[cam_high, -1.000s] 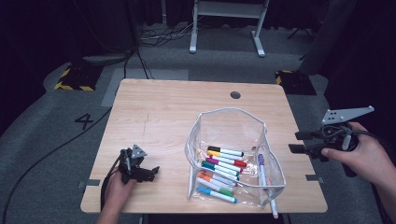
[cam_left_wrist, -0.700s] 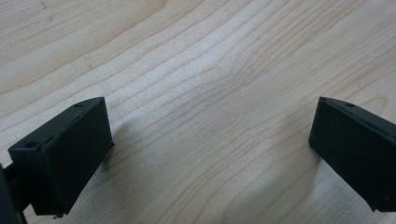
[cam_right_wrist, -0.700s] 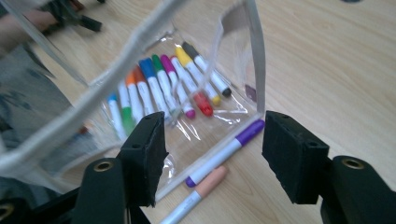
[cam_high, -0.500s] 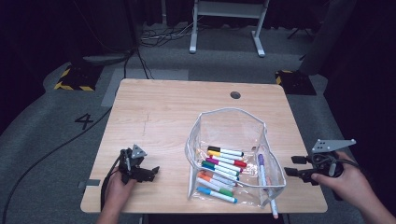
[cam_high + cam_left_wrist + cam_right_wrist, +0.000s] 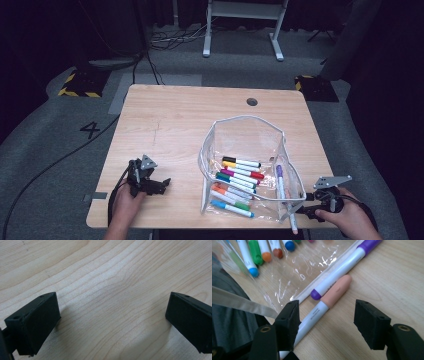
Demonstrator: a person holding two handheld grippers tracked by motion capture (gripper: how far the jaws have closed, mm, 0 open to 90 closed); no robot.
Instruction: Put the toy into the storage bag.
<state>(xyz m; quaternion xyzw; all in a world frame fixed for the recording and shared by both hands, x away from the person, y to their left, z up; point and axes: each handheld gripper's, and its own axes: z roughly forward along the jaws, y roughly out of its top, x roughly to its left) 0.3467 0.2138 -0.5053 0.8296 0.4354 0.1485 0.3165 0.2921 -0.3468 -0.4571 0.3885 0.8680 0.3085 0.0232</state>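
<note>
While the right gripper's (image 5: pixel 327 322) jaws stand spread, the peach-capped marker (image 5: pixel 322 307) lies between them, beside the left one.

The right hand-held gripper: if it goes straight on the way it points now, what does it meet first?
Probably the peach-capped marker lying on the table between its open jaws; the purple-capped marker lies just beyond.

Left gripper (image 5: pixel 162 183) on wooden table (image 5: pixel 175 125), right gripper (image 5: pixel 302 209) beside clear pouch (image 5: pixel 245 135) of markers (image 5: pixel 239 175)
</note>
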